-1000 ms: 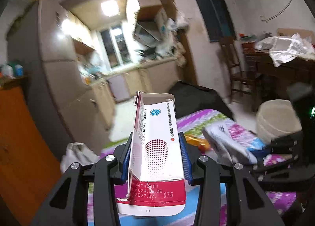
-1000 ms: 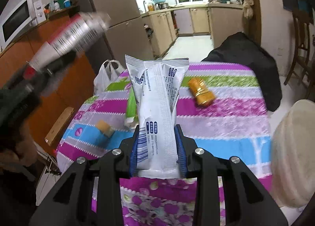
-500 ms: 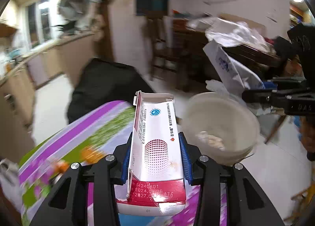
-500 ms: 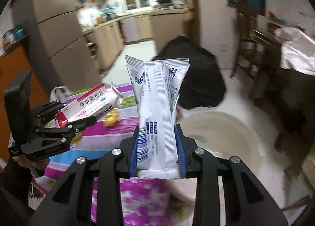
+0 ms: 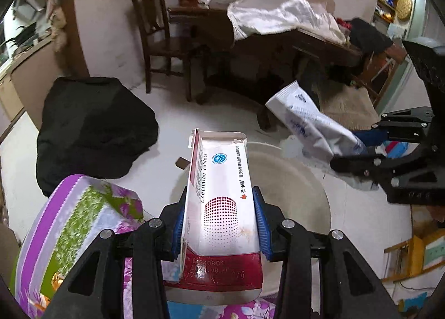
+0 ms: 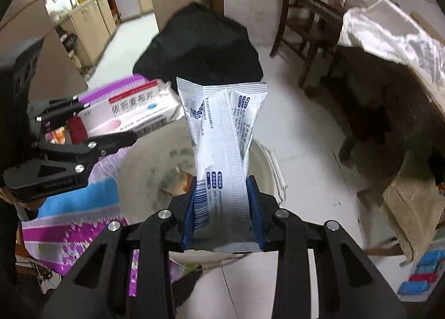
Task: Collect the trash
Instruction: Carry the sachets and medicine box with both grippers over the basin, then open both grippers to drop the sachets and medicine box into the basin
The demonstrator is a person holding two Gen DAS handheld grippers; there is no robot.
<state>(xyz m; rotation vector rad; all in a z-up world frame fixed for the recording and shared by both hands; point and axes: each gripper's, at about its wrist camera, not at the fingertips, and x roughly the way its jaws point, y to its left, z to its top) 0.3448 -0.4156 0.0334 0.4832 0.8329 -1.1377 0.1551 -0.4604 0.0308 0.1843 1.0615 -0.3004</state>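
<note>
Both hands are over the bin (image 5: 306,180) now, and both loads are clamped: the left gripper (image 5: 219,224) has its fingers tight on the pill box (image 5: 221,193), the right gripper (image 6: 222,207) has its fingers squeezed on the white packet (image 6: 222,130). The bin sits on the floor just off the edge of the surface (image 5: 75,219) with its striped cloth. Risk from here, I'd say: the box hangs near the bin's near rim, so an early release could bounce it onto the floor or cloth; the light packet may flutter wide, or the two grippers could knock together. Against a second ago, both have swung off the surface toward the bin, grips unchanged
</note>
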